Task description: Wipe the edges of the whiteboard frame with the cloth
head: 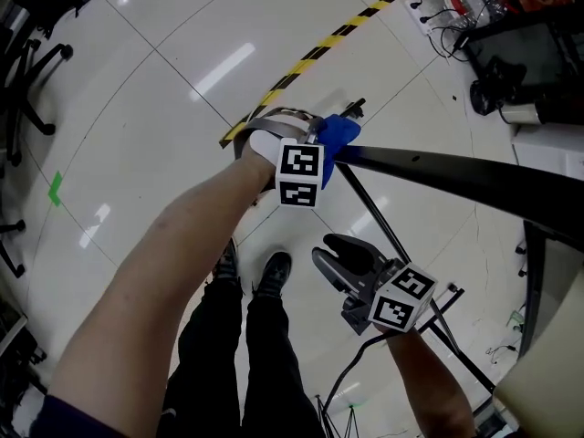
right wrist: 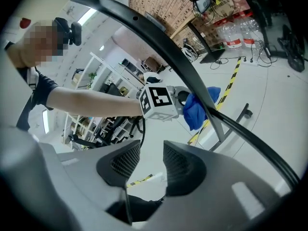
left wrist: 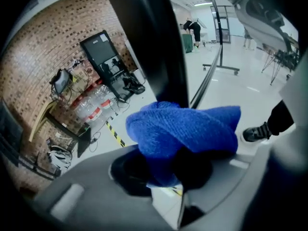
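A blue cloth (head: 339, 137) is bunched in my left gripper (head: 321, 144), which is shut on it and presses it against the end of the black whiteboard frame edge (head: 456, 167). In the left gripper view the cloth (left wrist: 185, 131) fills the space between the jaws, with the dark frame bar (left wrist: 149, 42) rising right behind it. My right gripper (head: 339, 265) hovers below the frame, its jaws apart with nothing between them. From the right gripper view I see the curved frame edge (right wrist: 159, 42), the cloth (right wrist: 198, 107) and the left gripper's marker cube (right wrist: 159, 101).
The whiteboard's stand legs (head: 392, 245) run down to the tiled floor. A yellow-black tape strip (head: 319, 48) crosses the floor. Monitors and cables (head: 520, 62) sit at the upper right, office chairs (head: 27, 62) at the left. The person's shoes (head: 260, 272) stand below the grippers.
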`<state>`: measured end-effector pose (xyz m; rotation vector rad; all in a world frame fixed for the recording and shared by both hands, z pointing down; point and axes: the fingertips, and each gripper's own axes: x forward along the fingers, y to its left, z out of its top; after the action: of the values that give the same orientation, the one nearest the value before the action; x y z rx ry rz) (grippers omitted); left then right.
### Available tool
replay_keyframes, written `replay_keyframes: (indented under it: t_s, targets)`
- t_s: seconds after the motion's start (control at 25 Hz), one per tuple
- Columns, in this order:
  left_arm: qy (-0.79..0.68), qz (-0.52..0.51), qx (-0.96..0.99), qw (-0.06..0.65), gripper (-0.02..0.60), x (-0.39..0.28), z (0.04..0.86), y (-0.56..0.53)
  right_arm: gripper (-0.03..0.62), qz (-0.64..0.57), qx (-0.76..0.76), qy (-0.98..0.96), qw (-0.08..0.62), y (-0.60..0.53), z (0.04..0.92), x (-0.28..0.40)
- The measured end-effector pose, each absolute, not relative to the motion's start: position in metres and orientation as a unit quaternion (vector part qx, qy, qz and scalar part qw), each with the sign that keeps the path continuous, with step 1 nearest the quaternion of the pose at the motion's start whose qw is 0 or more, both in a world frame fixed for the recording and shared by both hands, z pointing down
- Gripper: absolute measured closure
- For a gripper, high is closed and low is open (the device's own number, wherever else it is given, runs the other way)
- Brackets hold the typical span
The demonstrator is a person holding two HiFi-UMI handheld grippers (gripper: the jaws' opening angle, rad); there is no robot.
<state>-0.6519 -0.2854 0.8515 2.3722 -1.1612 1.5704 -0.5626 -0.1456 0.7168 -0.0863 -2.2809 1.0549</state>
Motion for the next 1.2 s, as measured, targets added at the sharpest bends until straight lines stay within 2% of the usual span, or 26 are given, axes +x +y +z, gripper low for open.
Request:
replay_keyframes:
  t_s: [0.32, 1.2]
  targets:
    - [-0.391, 0.478, 0.787, -0.004, 0.482, -0.646, 0.794, -0.289, 0.444, 0.410, -0.062, -0.856, 0.310, -0.116, 0.713, -0.571]
    - [-0.357, 0.478, 0.799, -0.078, 0.482, -0.642, 0.635, -0.287, 0.448, 0.370, -0.067, -0.872, 0.313, -0.073, 0.622, -0.555]
